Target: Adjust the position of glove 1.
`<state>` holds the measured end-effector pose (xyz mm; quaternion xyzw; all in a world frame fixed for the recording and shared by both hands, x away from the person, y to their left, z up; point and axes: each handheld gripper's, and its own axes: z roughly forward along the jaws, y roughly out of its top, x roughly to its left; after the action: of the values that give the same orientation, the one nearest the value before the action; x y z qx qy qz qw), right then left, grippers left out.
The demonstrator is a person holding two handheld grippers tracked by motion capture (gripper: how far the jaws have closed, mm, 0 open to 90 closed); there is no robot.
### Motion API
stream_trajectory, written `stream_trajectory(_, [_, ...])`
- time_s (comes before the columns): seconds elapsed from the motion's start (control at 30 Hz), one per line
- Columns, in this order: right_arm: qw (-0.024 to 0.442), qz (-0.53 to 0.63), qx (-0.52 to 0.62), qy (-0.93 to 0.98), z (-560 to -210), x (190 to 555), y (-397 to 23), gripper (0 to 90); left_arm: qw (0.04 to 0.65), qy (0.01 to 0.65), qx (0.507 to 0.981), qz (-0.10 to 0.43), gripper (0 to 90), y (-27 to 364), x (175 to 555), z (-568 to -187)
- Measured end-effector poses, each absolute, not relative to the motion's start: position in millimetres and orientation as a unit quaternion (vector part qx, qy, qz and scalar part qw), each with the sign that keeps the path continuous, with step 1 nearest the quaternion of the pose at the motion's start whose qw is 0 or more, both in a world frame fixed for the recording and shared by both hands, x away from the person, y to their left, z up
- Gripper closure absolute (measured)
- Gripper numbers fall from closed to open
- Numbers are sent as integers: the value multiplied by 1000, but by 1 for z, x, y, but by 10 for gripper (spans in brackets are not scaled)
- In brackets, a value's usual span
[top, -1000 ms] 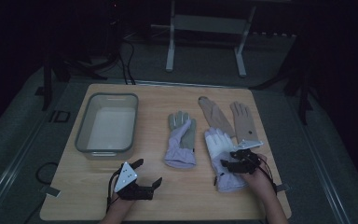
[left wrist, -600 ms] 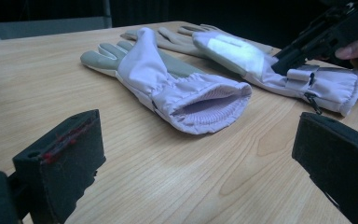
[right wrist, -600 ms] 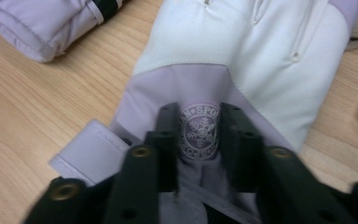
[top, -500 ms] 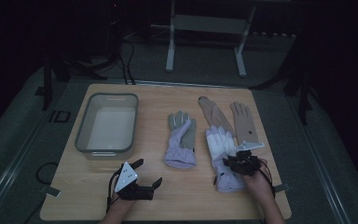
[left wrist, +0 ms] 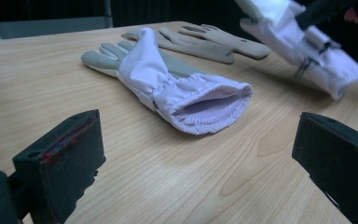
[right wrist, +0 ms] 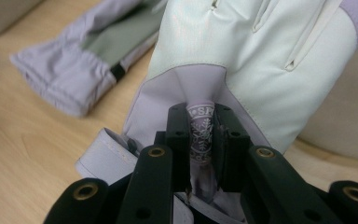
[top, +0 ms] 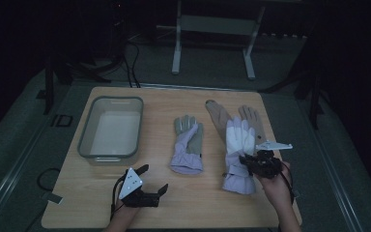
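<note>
A white glove (top: 239, 137) with a lavender cuff lies over two tan gloves (top: 217, 113) at the table's right. My right gripper (top: 244, 162) is shut on a fold of its wrist fabric (right wrist: 201, 126); its jaws have just been closing, and the cuff end hangs raised off the wood. The white glove (left wrist: 303, 42) shows tilted at the upper right of the left gripper view. A lavender and grey glove (top: 188, 145) lies flat mid-table, cuff toward me. My left gripper (top: 154, 178) rests near the front edge, open and holding nothing, facing that glove's cuff (left wrist: 205, 105).
A grey rectangular tray (top: 84, 145) stands at the table's left, with nothing in it that I can see. Bare wood (left wrist: 168, 186) lies between my left gripper and the middle glove. Dark floor, cables and a metal stand (top: 212, 24) lie beyond the far edge.
My right gripper's jaws closed on the white glove's wrist and the hand rose, lifting the cuff end off the table. The left gripper stayed where it was.
</note>
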<state>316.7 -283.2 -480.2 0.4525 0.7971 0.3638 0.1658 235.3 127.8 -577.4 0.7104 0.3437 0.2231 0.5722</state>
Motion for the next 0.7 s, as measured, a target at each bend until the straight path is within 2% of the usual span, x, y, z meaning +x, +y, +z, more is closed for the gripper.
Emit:
stream_trajectory(0.4, [186, 387, 443, 787, -430, 330, -261, 781, 573, 343, 711, 223, 23, 128, 235, -577])
stream_trajectory(0.7, [185, 406, 430, 784, -407, 347, -222, 780, 573, 342, 711, 223, 23, 128, 235, -577])
